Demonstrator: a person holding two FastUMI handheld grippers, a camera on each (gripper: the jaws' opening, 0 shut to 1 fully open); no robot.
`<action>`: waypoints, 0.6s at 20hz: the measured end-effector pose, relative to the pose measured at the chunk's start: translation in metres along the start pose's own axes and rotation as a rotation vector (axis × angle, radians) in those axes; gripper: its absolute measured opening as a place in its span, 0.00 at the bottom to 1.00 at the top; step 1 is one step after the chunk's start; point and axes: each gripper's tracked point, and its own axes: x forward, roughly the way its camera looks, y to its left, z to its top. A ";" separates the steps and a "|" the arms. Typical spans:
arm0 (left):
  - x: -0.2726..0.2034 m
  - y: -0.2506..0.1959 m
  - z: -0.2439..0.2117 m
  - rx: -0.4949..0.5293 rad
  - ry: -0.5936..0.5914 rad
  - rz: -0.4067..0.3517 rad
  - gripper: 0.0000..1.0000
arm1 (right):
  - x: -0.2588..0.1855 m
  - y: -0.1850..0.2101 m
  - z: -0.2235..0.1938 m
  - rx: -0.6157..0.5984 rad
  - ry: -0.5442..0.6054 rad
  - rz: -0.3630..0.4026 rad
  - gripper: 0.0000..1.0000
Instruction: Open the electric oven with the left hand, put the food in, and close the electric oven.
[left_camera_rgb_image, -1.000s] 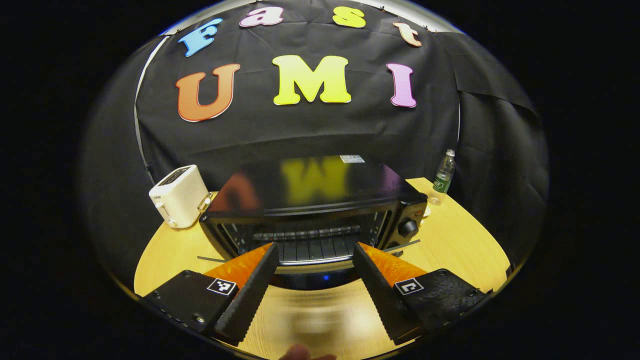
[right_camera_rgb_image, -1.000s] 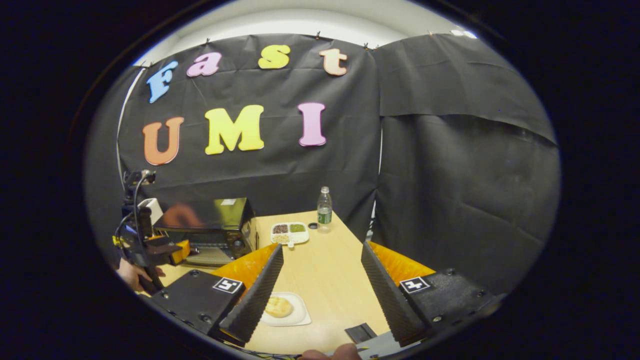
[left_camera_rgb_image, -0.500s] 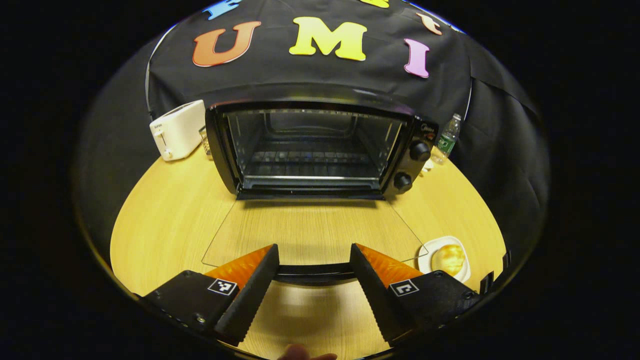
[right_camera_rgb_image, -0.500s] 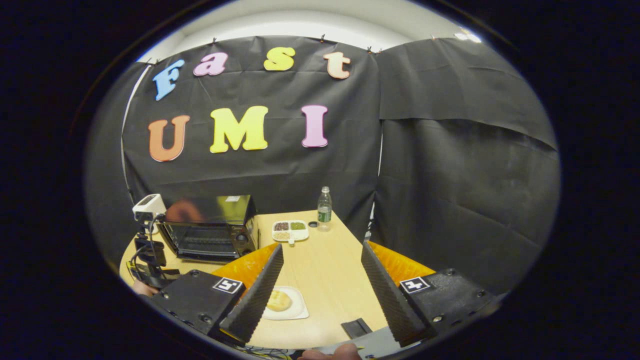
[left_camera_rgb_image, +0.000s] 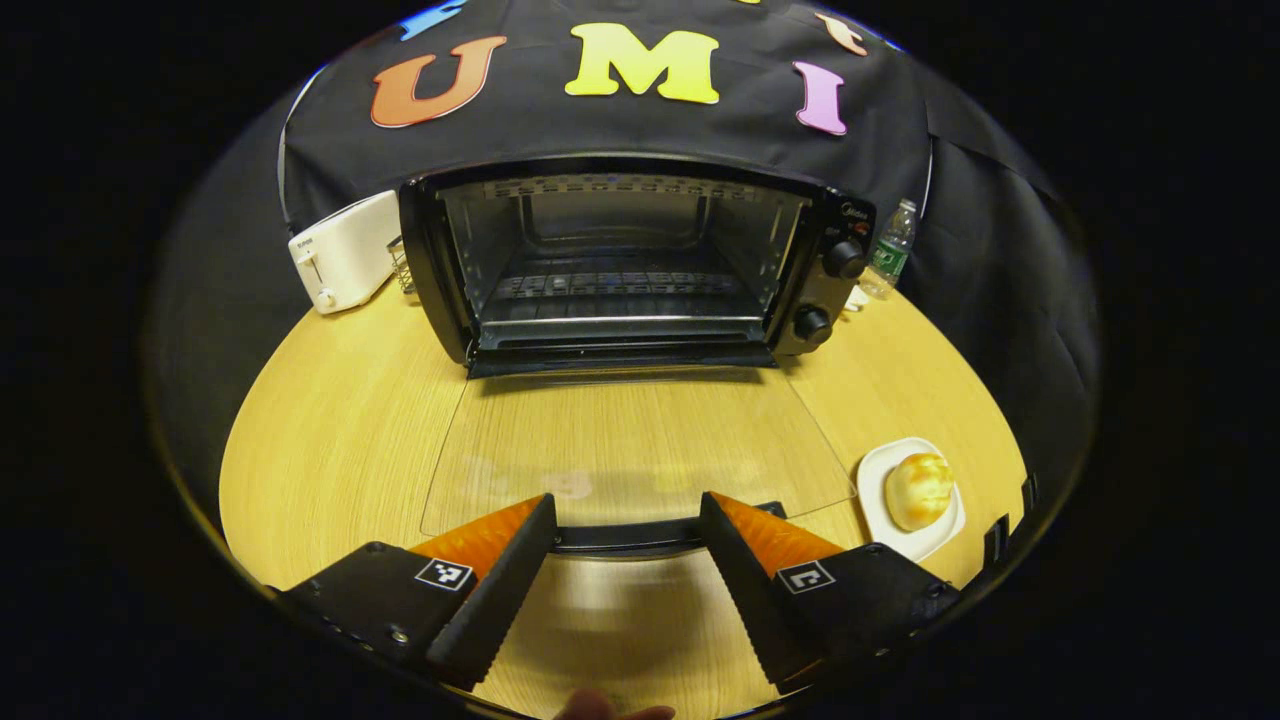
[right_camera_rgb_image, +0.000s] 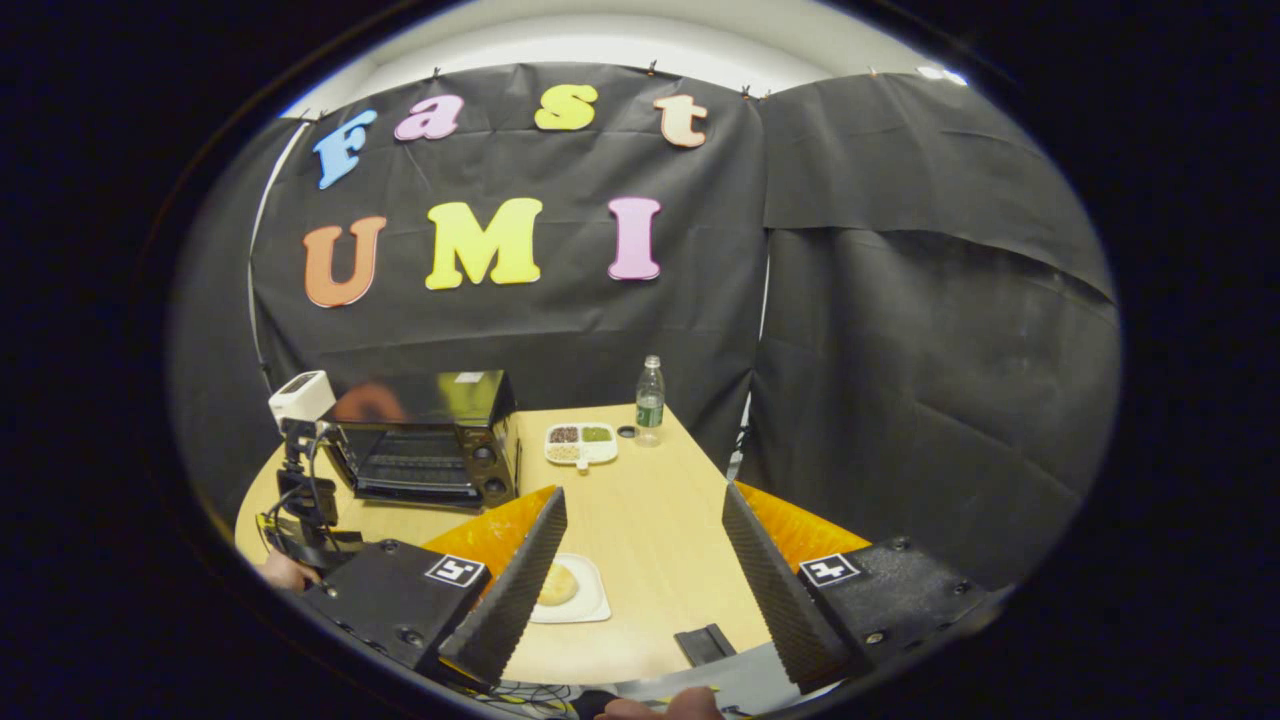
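The electric oven (left_camera_rgb_image: 625, 265) stood at the bench's (left_camera_rgb_image: 330, 440) far side, its glass door (left_camera_rgb_image: 640, 450) lying flat, mouth clear for loading. The left gripper (left_camera_rgb_image: 627, 535) straddled the door handle (left_camera_rgb_image: 625, 538), fingers apart. The right gripper (right_camera_rgb_image: 640, 560), also spread, hovered near the bun (right_camera_rgb_image: 556, 584) on its plate (right_camera_rgb_image: 590, 605).

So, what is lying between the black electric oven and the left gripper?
In the left gripper view, the oven's glass door lies flat between them, its black handle between the open left gripper's fingers.
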 end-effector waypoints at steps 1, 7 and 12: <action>-0.007 0.000 0.005 0.004 -0.018 0.001 0.95 | 0.002 0.001 -0.004 -0.001 0.007 0.009 0.98; -0.069 0.009 0.042 0.015 -0.159 0.031 0.95 | 0.016 0.031 -0.050 0.016 0.088 0.108 0.99; -0.149 0.035 0.094 0.022 -0.341 0.130 0.95 | 0.043 0.061 -0.112 0.011 0.184 0.165 0.99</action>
